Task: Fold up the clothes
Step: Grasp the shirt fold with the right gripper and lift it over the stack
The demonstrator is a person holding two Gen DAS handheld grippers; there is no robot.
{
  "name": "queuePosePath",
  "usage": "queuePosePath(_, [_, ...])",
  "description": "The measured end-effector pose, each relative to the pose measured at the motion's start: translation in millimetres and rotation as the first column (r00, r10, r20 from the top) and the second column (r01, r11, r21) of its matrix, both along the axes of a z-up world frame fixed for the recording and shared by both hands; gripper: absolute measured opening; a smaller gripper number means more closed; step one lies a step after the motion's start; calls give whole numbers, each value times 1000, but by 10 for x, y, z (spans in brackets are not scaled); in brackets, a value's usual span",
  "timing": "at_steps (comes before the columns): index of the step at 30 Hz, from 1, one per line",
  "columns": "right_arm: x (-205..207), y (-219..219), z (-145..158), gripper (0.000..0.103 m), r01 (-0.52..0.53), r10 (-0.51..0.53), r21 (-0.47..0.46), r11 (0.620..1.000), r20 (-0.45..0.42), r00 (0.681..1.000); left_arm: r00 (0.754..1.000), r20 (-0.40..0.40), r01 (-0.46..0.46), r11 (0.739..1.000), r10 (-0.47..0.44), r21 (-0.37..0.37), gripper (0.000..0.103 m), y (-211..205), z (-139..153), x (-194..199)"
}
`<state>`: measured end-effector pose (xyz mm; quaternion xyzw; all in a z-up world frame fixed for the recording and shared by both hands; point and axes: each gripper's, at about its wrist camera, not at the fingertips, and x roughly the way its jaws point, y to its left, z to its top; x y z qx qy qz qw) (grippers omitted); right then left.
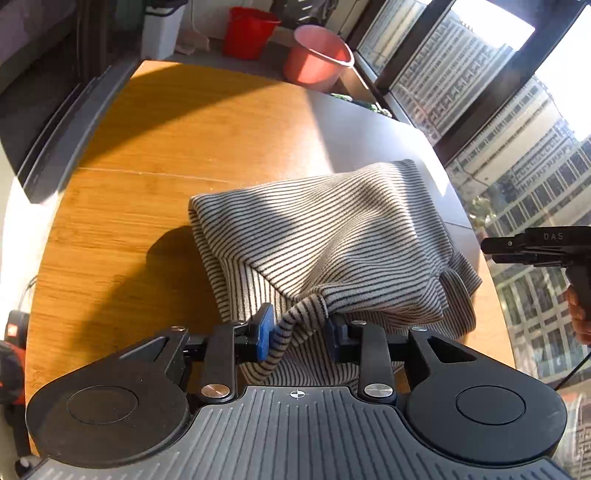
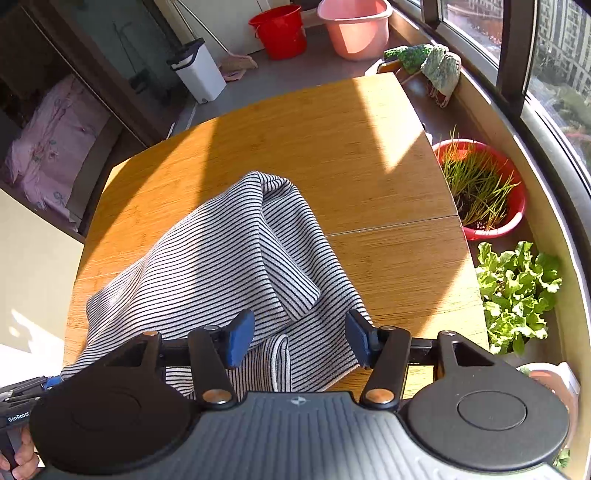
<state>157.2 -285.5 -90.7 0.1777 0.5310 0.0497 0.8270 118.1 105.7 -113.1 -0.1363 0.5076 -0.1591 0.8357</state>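
Note:
A grey garment with thin black stripes [image 1: 332, 236] lies bunched and partly folded on the wooden table [image 1: 147, 155]. My left gripper [image 1: 300, 332] stands at its near edge, jaws apart, with a fold of the cloth hanging between the blue pads [image 1: 265, 332]. In the right wrist view the same garment [image 2: 221, 266] drapes in a raised fold across the table [image 2: 369, 155]. My right gripper [image 2: 297, 341] is open just above the garment's near edge, blue pads [image 2: 240, 341] wide apart. The right gripper also shows at the left wrist view's right edge [image 1: 535, 247].
A red bucket [image 2: 280, 29] and a pink basin [image 2: 354, 26] stand on the floor beyond the table. A white bin [image 2: 199, 74] is further left. A red pot of green shoots [image 2: 480, 188] and a lettuce plant [image 2: 517, 291] line the window sill on the right.

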Motion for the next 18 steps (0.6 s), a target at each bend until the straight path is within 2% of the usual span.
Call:
queuePosePath(3, [89,-52,-203,56,90,-86,124,988,-33,996,995,-41,-94,995,93,-37,52,100,47,-101])
queuePosePath(5, [201,19,-321,62,74,-73,121,990,-12,997,993,-31,-117,993,116,-18,54,52,103,-141])
queuePosePath(8, [377,202,-494,70,-46,46,-3,999,24,999,992,2,-125,992,125,4,61,-79,195,-200])
queuePosePath(9, [396,292,-513,71,-104,106,-36,994,42,993,994,12,-110,994,110,-3,68,-168,215,-237])
queuePosePath(10, [406,358,-483,65,-157,159,-47,987,60,985,995,21,-99,995,99,-5,73,-229,224,-264])
queuePosePath(11, [411,424,-432,33,-219,222,-45,975,70,973,995,37,-90,996,90,3,75,-289,236,-297])
queuePosePath(12, [387,455,-344,20,-242,245,-47,969,86,966,995,53,-84,996,83,19,77,-346,241,-332])
queuePosePath(14, [338,515,-168,17,-287,291,-53,957,119,949,994,75,-87,995,83,50,77,-433,231,-380])
queuePosePath(16, [288,448,48,16,-251,243,42,967,134,961,991,78,-118,991,113,66,77,-446,205,-391])
queuePosePath(18, [161,359,52,16,-190,180,111,976,93,979,983,85,-171,983,165,64,77,-363,235,-402])
